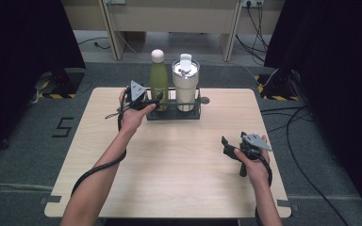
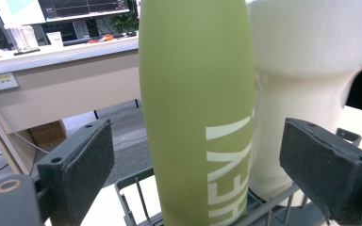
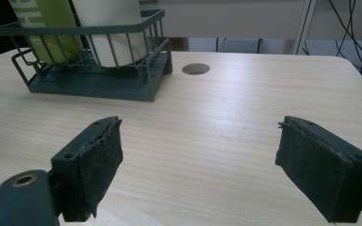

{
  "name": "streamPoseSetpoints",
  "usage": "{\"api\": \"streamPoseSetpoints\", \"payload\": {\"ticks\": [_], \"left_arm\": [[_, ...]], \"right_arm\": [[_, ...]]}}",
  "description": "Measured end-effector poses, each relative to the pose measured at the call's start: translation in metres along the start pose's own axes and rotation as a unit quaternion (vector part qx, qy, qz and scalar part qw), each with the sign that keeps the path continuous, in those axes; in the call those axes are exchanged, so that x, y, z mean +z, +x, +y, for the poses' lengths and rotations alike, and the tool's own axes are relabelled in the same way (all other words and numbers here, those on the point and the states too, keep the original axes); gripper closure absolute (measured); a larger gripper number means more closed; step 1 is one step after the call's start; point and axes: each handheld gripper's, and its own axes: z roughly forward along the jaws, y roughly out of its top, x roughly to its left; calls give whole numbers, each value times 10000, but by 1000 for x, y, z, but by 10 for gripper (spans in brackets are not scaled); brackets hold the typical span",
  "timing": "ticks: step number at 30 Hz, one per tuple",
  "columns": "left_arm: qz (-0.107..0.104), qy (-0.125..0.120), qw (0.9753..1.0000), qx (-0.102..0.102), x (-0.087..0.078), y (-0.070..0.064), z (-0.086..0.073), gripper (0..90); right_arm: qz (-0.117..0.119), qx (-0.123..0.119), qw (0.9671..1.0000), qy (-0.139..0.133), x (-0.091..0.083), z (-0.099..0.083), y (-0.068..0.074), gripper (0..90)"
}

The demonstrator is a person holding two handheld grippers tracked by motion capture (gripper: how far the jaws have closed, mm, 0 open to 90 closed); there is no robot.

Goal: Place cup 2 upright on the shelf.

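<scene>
green bottle point(image 2: 198, 108) stands in the wire rack point(image 3: 94, 77), between the left gripper's point(image 2: 193, 169) spread jaws, untouched; right gripper point(image 3: 212, 165) gapes over the table point(image 3: 245, 122).

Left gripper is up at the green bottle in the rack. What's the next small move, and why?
Probably close the left gripper on the green bottle. Its jaws stand open on either side of the bottle, with gaps both sides, so nothing is gripped yet. The bottle stands upright in the wire rack close beside the white tumbler, so squeeze before lifting.

Green bottle point(image 2: 195, 108) with white lettering, cream tumbler point(image 2: 306, 70), dark grey rack point(image 3: 99, 80)
</scene>
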Motion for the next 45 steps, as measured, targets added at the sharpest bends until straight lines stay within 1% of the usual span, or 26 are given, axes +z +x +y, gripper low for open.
{"api": "streamPoseSetpoints", "payload": {"ticks": [6,9,15,25,32,41,45], "left_arm": [[-12,-41,10000,18,-10,1,0,106],[-9,-60,10000,-31,-16,1,-2,106],[-11,-26,10000,9,-25,1,-8,108],[-50,-111,9999,28,-43,0,-10,108],[-83,-104,9999,34,-53,0,-14,108],[-105,-50,9999,33,-67,3,-22,110],[-114,-56,9999,-8,-73,3,-26,111]], "right_arm": [[-17,-21,10000,-4,0,0,0,147],[-8,-8,10000,14,0,-1,1,147],[-15,-3,10000,27,0,-1,1,147],[-10,-16,10000,50,1,-2,1,147],[-15,-8,10000,37,0,-2,2,147],[-27,-1,10000,42,0,-2,2,147],[-25,-9,10000,45,0,-2,2,147]]}}
